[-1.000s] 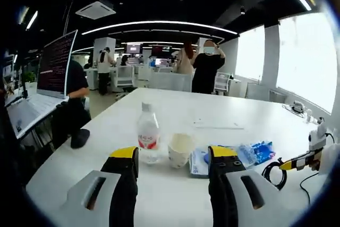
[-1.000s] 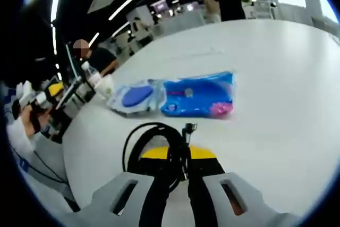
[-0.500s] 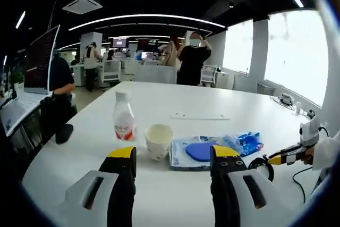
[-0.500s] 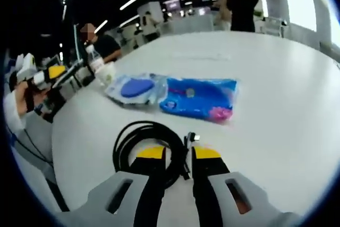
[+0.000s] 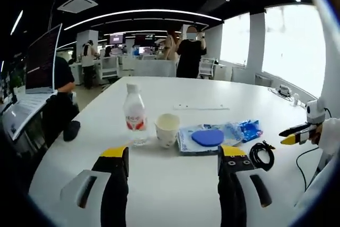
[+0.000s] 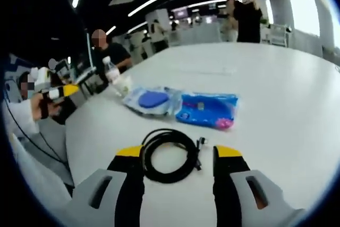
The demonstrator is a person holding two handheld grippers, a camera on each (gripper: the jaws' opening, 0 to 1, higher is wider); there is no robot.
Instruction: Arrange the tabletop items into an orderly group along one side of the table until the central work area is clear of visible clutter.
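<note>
Both sets of tongs are spread wide and gripping nothing. Left tongs [image 5: 173, 155] hover level, and right tongs [image 6: 179, 154] sit low with yellow tips apart.

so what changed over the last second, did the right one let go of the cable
Yes. The right gripper was shut on the coiled black cable a second ago; its jaws have now opened wide and the cable lies free on the white table. The left gripper stayed open. The bottle, paper cup and blue packets lie as before.

Bottle [image 5: 135, 119], cup [image 5: 167, 129], two blue packets [image 5: 208, 137] (flat) and coiled cable [image 6: 171, 154] lie in a row.
</note>
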